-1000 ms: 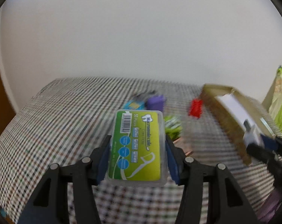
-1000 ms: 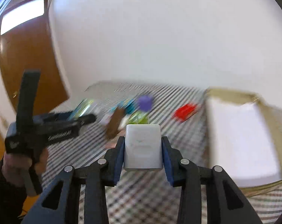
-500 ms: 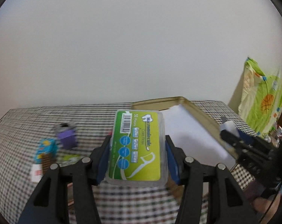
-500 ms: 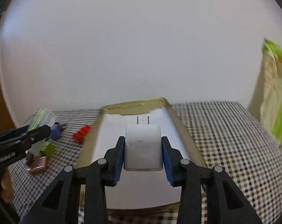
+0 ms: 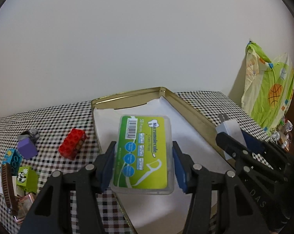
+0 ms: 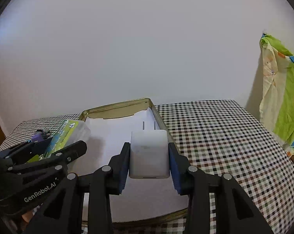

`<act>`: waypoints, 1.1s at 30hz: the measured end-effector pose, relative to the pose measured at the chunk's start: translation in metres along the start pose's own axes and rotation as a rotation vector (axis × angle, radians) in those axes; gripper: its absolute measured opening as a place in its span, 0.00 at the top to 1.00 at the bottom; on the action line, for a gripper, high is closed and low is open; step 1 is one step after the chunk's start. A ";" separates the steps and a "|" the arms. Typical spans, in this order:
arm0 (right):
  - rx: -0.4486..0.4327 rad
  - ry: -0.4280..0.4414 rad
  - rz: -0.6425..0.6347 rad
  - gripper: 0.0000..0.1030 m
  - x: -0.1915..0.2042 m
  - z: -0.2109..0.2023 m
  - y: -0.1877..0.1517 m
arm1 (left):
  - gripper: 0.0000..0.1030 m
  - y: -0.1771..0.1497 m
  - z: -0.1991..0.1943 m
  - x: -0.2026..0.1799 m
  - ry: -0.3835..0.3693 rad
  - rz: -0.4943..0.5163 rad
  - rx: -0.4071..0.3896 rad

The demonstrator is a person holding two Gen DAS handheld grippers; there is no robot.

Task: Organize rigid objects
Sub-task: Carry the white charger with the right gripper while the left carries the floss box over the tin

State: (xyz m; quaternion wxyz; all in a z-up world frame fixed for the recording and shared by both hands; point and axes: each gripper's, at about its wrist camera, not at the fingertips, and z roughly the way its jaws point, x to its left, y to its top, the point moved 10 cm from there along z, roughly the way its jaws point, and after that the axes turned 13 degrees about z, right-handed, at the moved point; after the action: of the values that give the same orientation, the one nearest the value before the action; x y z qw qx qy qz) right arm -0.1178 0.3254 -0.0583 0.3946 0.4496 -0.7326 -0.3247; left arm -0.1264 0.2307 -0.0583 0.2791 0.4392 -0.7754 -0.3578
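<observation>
My left gripper (image 5: 143, 165) has its jaws pinching a clear dental floss pick box (image 5: 144, 154) with a green label, the blue pads pressed on its two long sides, and I am holding it above the left part of the gold tin tray (image 5: 127, 95), which is lined with white paper. My right gripper (image 6: 149, 165) has its jaws closed narrowly on a white plug adapter (image 6: 149, 154), prongs pointing forward, over the right side of the same tray (image 6: 115, 105); from the left camera I see that adapter (image 5: 229, 128) and the right gripper (image 5: 238, 144) just past the tray's right rim. From the right camera the left gripper (image 6: 55, 148) and its floss box (image 6: 71, 134) sit over the tray's left rim. The tray lies toward the far edge of the checked worktop (image 6: 215, 136), near the wall. Left of the tray, on the cloth, lie a red building brick (image 5: 73, 146), a purple block (image 5: 27, 150), a blue brick (image 5: 12, 159), a green block (image 5: 27, 178) and a brown comb (image 5: 7, 187); a green patterned bag (image 5: 269, 95) stands off the right edge. Compared with a second ago, both grips are unchanged, but the views have swung: then the left gripper faced the scattered pieces with the tray at the right, and the right gripper was still left of the tray; now both are over it.
</observation>
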 end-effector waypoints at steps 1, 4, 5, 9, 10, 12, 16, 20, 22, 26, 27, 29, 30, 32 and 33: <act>-0.005 -0.005 0.000 0.61 -0.003 -0.005 0.001 | 0.48 -0.001 0.000 0.000 0.003 0.004 -0.002; -0.013 -0.012 0.004 0.61 -0.007 0.000 0.005 | 0.48 -0.003 0.000 -0.001 0.010 0.014 -0.004; -0.016 -0.014 0.006 0.61 -0.007 0.000 0.006 | 0.48 -0.003 0.000 -0.002 0.010 0.014 -0.004; -0.025 -0.021 0.011 0.61 -0.010 0.001 0.009 | 0.48 -0.003 0.001 -0.004 0.017 0.026 -0.006; -0.025 -0.020 0.015 0.61 -0.011 0.002 0.009 | 0.48 -0.003 0.001 -0.005 0.025 0.033 -0.007; -0.020 -0.019 0.023 0.61 -0.013 0.004 0.009 | 0.48 -0.003 0.001 -0.006 0.033 0.042 -0.008; -0.003 -0.031 0.021 0.61 -0.016 0.015 0.008 | 0.48 -0.003 -0.002 -0.007 0.037 0.053 -0.018; 0.014 -0.042 0.013 0.61 -0.016 0.022 0.005 | 0.48 -0.005 0.001 -0.010 0.036 0.060 -0.010; 0.025 -0.035 0.017 0.61 -0.016 0.025 0.005 | 0.48 -0.006 0.002 -0.012 0.042 0.073 -0.006; 0.048 -0.015 0.021 0.61 -0.013 0.030 0.001 | 0.48 -0.008 0.003 -0.016 0.055 0.096 -0.004; 0.051 -0.014 0.019 0.61 -0.012 0.031 0.001 | 0.48 -0.008 0.003 -0.015 0.062 0.100 -0.005; 0.056 -0.011 0.015 0.61 -0.011 0.031 -0.001 | 0.48 -0.008 0.003 -0.014 0.067 0.102 -0.004; 0.056 -0.012 0.014 0.61 -0.011 0.031 -0.001 | 0.48 -0.009 0.004 -0.014 0.069 0.102 -0.002; 0.060 -0.013 0.013 0.61 -0.011 0.031 -0.002 | 0.48 -0.011 0.006 -0.014 0.074 0.106 0.006; 0.064 -0.013 0.016 0.61 -0.012 0.031 -0.002 | 0.48 -0.012 0.007 -0.014 0.078 0.110 0.010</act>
State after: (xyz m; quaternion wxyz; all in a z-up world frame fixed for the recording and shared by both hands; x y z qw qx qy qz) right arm -0.1409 0.3389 -0.0783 0.3779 0.4539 -0.7487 -0.3009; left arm -0.1190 0.2411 -0.0736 0.3259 0.4110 -0.7887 -0.3206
